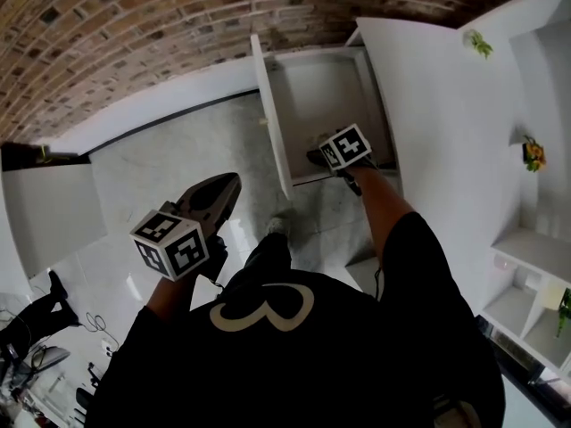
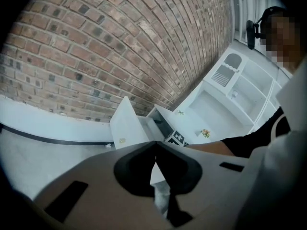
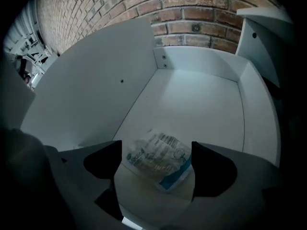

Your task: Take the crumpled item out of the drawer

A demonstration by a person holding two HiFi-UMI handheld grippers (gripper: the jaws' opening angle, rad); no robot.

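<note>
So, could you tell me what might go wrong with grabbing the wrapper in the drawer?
1. The right gripper stands open around the crumpled wrapper; the thin plastic may slip out as the jaws close.
2. The wrapper lies low on the floor of the drawer, so the jaws might scrape the floor or push it away.

Likely a home room: brick wall [image 1: 134, 25], white drawer [image 1: 321, 96], wall shelves [image 1: 535, 257].

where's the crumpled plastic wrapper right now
In the right gripper view the crumpled plastic wrapper lies on the floor of the open white drawer, at its near end, between the parted jaws of the right claw.
</note>
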